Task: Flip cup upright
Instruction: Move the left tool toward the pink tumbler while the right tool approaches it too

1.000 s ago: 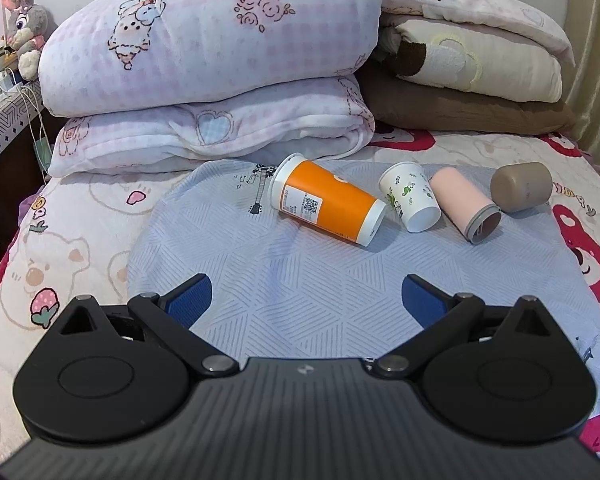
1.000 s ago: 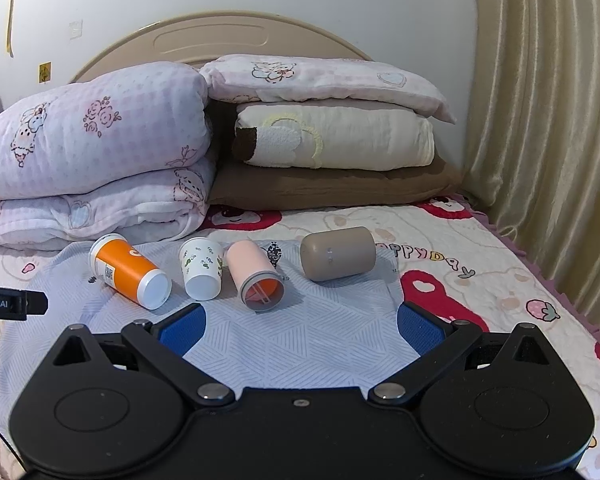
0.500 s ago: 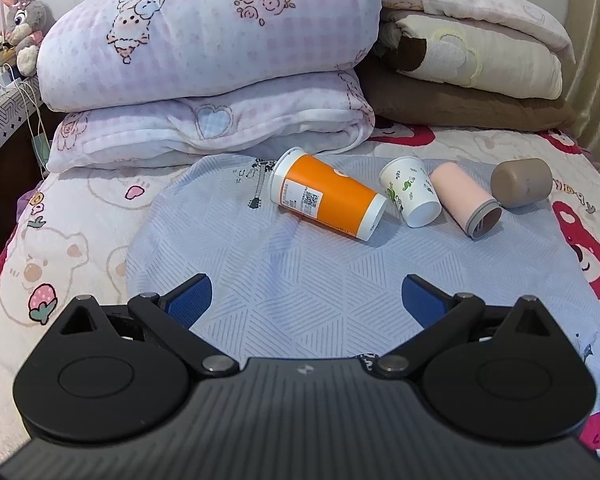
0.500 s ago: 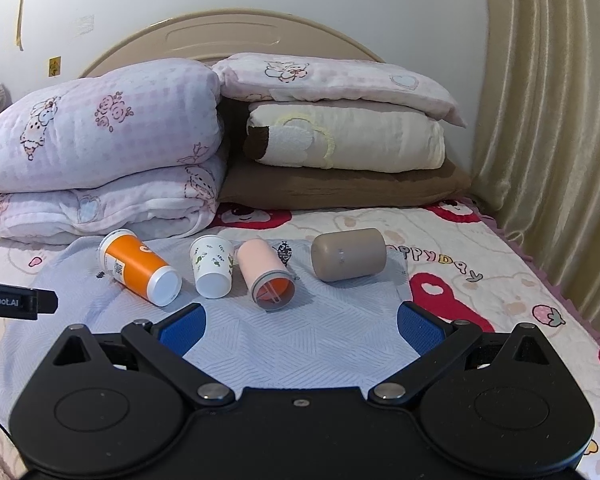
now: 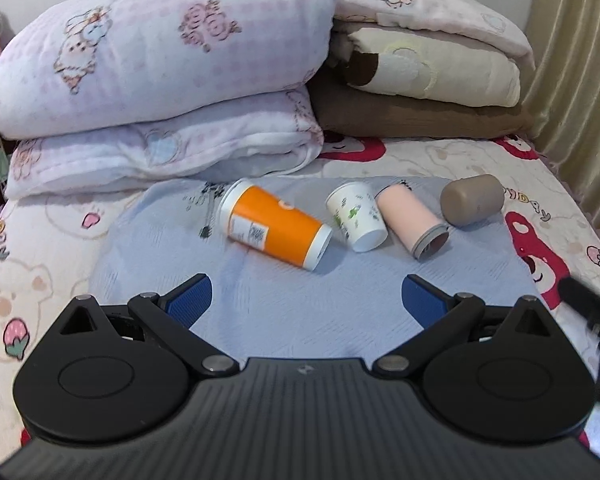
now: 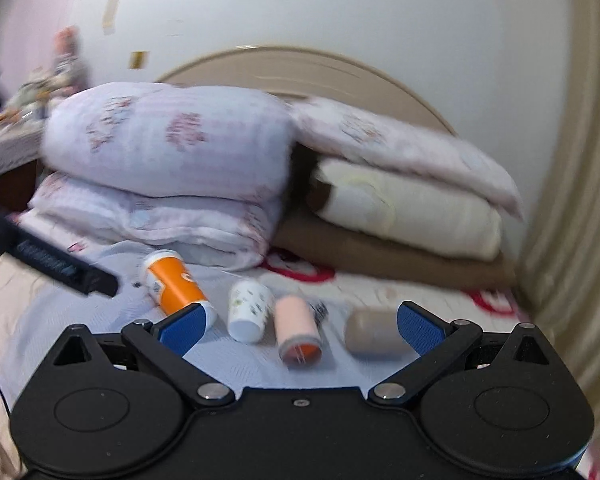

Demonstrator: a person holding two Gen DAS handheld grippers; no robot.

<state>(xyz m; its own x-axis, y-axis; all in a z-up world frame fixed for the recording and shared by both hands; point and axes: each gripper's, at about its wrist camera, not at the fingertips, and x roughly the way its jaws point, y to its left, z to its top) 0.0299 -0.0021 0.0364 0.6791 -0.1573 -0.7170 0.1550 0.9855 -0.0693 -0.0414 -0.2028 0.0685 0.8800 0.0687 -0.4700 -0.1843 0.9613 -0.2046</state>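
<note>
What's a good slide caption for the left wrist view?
Open left gripper faces four cups lying on their sides on a blue cloth: orange, white, pink, taupe.

Motion blur smears the right wrist view, and the taupe cup (image 6: 374, 334) seems partly hidden.

1. We're in a home bedroom: bed with cartoon bear sheet (image 5: 32, 280), curved headboard (image 6: 300, 64) at top of frame.
2. Folded quilts (image 5: 160, 60) and pillows (image 5: 432, 68) stacked upper centre.
3. Curtain (image 5: 572, 60) at right edge.
</note>
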